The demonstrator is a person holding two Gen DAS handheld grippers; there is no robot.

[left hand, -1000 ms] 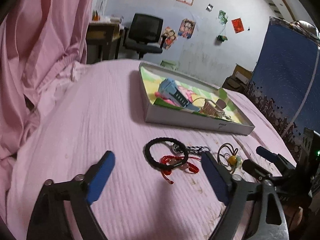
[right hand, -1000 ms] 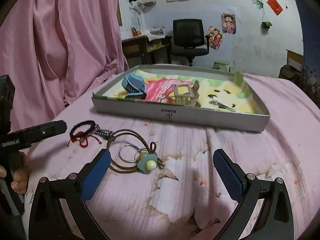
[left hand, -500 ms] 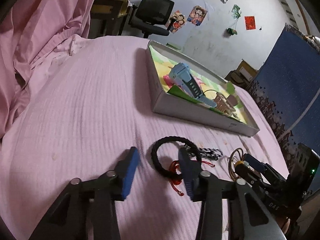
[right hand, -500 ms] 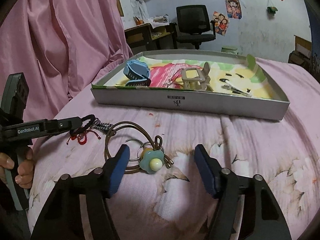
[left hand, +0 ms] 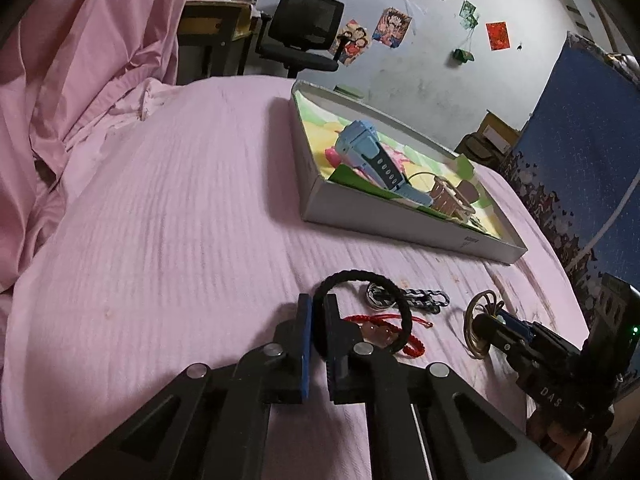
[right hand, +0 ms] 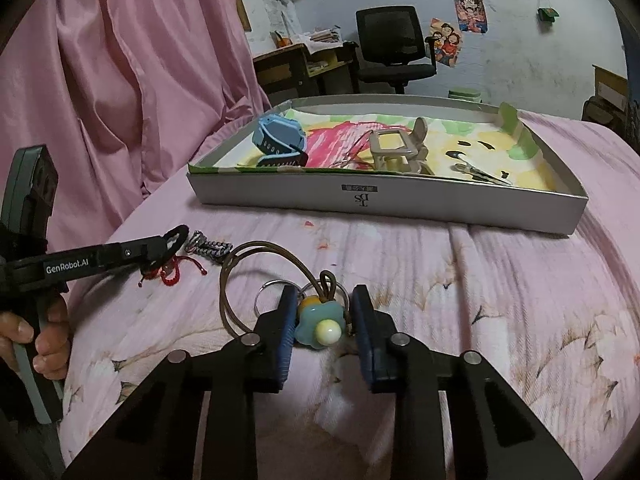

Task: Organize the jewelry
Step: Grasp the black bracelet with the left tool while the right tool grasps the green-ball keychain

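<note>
Left gripper (left hand: 316,320): jaws nearly closed, pinching black hair band (left hand: 362,278) on pink bedcover (left hand: 160,220), near front edge. Right gripper (right hand: 324,320): jaws narrowed against flower charm (right hand: 318,322) with brown cord loop (right hand: 240,264); firm grip not confirmed. Beyond, toward far edge: grey tray (right hand: 400,204) holding blue watch (right hand: 280,140).

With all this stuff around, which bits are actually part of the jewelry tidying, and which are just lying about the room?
Part of the job:
- black braided bracelet, pinched in the left tongs
- blue flower charm on a brown cord, between the right tongs
- red string bracelet
- grey shallow cardboard box

Just lying about:
- black office chair
- wooden desk
- pink curtain
</note>
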